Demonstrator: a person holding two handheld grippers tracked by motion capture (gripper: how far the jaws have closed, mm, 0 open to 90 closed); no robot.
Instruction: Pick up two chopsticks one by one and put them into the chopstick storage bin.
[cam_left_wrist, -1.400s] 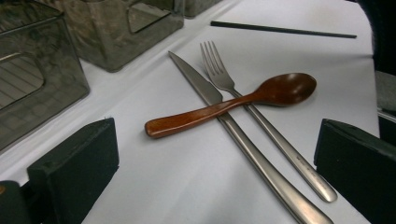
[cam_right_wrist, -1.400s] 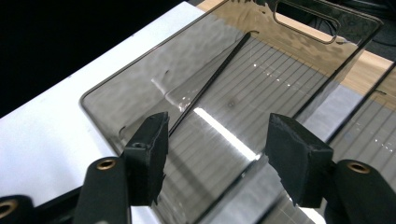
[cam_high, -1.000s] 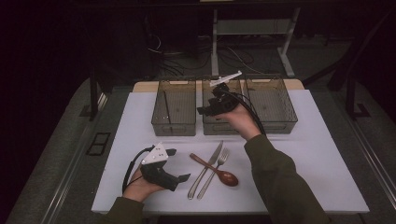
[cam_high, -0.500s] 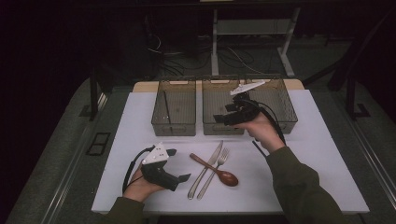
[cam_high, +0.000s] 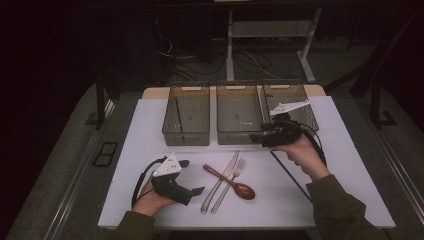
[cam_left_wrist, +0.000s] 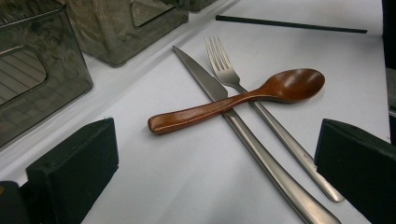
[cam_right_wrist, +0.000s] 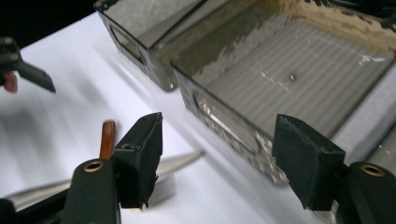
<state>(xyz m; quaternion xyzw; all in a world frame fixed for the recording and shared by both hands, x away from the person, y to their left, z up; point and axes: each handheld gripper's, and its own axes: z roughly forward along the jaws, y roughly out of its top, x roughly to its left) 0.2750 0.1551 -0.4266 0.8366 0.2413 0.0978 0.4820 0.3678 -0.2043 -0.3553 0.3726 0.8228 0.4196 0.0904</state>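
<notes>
Sorting cutlery into the three clear bins looks like the work in hand, and the step now appears to be the gap between one piece and the next. The right gripper (cam_high: 257, 138) hangs at the near wall of the middle bin (cam_high: 238, 139), toward the far right of the worktop (cam_high: 150, 120); its jaws stand partly apart with nothing between them, having just closed a little. The left gripper (cam_high: 197, 190) rests near the front left corner, its jaws wide and empty, aimed at the cutlery. A wooden spoon (cam_left_wrist: 233, 100) lies across a knife (cam_left_wrist: 243, 130) and a fork (cam_left_wrist: 261, 116) near the front edge, at the middle. One black chopstick (cam_high: 179, 116) already leans in the left bin (cam_high: 185, 137), and another chopstick (cam_high: 290, 172) lies on the worktop under the right hand. The next move probably calls for a gripper to come down over the spoon's handle, since it tops the pile, and close squarely without shifting the metal pieces beneath.
</notes>
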